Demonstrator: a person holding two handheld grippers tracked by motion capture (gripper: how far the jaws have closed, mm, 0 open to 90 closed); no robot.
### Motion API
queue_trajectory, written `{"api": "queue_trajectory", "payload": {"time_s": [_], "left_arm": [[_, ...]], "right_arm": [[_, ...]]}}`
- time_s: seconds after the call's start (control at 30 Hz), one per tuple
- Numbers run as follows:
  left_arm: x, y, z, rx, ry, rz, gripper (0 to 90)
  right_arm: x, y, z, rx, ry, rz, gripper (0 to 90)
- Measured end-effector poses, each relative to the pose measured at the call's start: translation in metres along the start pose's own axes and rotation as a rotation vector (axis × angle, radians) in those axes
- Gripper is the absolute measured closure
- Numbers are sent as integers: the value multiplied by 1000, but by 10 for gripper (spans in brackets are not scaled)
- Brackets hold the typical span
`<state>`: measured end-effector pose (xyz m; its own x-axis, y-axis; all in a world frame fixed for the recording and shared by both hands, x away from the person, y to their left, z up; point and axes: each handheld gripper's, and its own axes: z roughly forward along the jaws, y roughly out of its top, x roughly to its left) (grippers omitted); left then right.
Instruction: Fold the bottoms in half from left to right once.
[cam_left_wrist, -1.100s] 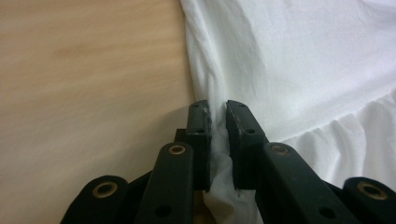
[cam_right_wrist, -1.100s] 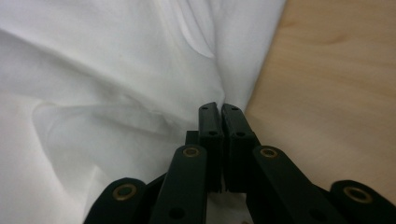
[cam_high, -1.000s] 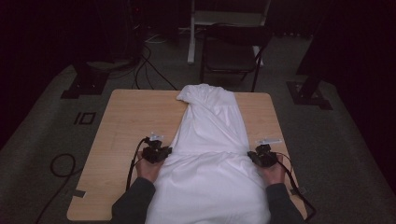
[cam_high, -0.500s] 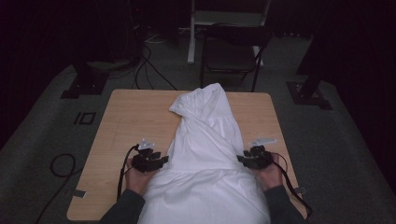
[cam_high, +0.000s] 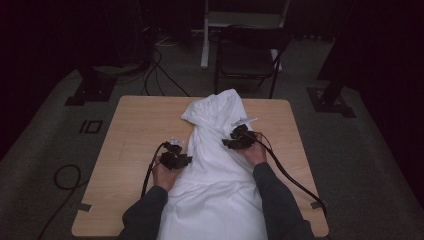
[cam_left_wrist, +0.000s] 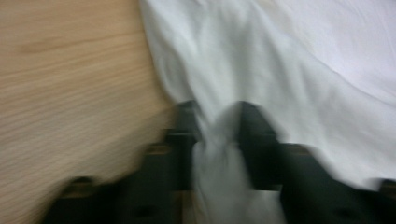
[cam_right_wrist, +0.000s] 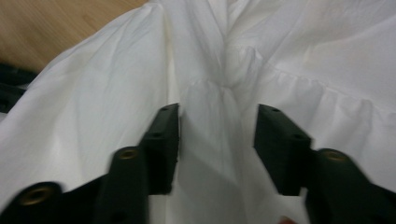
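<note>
White cloth (cam_high: 220, 165) lies on the wooden table (cam_high: 130, 130), stretched from the near edge by the person up to the far side, where it is bunched in a lump. The near end hangs off the table at the person's side.

On the left, the left gripper (cam_high: 177, 159) sits at the left edge of the cloth, held in the person's left hand (cam_high: 164, 175). In the left gripper view, its two black jaws have just been closing, and a fold of the cloth (cam_left_wrist: 219, 135) is squeezed tight between them. Bare wood (cam_left_wrist: 70, 93) shows beside it. This picture is a bit blurry.

Further right, the right gripper (cam_high: 239, 138) rests on top of the cloth, near the bunched part, with the right hand (cam_high: 254, 152) behind it. In the right gripper view, its jaws stand apart. Cloth (cam_right_wrist: 219, 121) lies in the gap between them, but the jaws do not press on it. A wrinkled seam of the cloth runs just past the jaw tips.

A black cable (cam_high: 290, 175) trails from the right gripper across the table.
</note>
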<state>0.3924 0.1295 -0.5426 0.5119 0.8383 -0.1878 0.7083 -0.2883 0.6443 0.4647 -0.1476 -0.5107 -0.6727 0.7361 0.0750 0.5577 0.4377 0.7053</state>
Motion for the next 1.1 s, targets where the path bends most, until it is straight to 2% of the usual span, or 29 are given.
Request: {"api": "queue_trajectory", "payload": {"time_s": [0.07,0.13,0.17,0.23,0.27,0.33,0.37,0.43,0.53,0.67,0.7,0.73,0.8,0.97,1.03,1.07,1.1], "left_arm": [[0,1,-1,5,1,4,844],[0,1,-1,5,5,8,853],[0,0,-1,2,4,6,853],[0,-2,-3,-7,6,-4,853],[-1,-4,-4,-10,8,-6,850],[-2,-7,-6,-11,22,-7,813],[-2,-9,-6,-10,24,-6,792],[-2,-12,-8,-17,20,-7,786],[-5,-16,-9,-22,30,12,827],[-9,-22,-13,-19,37,35,864],[-9,-24,-15,-21,38,38,866],[-9,-26,-17,-20,38,43,867],[-9,-34,-23,-22,36,39,868],[-14,-56,-40,-14,26,34,868],[-17,-61,-45,-5,31,46,865],[-18,-62,-47,5,47,60,854],[-17,-60,-49,4,59,64,808]], "right_arm": [[-4,2,4,19,17,7,762],[-9,2,2,32,-1,24,883],[-12,2,-1,16,-10,33,890],[-22,1,-21,-89,-29,90,893],[-28,-2,-31,-133,-55,111,893],[-42,-10,-50,-177,-129,139,893],[-52,-15,-57,-184,-159,166,893],[-68,-29,-61,-158,-196,215,891],[-77,-47,-49,-83,-198,240,883],[-71,-63,-23,-4,-173,228,882],[-67,-65,-22,-19,-170,229,882],[-64,-66,-22,-20,-162,244,883],[-57,-67,-24,-2,-163,209,882],[-41,-76,-32,17,-126,176,881],[-35,-80,-35,24,-110,174,881],[-32,-81,-36,24,-102,173,879],[-30,-82,-37,29,-101,167,875]]}}
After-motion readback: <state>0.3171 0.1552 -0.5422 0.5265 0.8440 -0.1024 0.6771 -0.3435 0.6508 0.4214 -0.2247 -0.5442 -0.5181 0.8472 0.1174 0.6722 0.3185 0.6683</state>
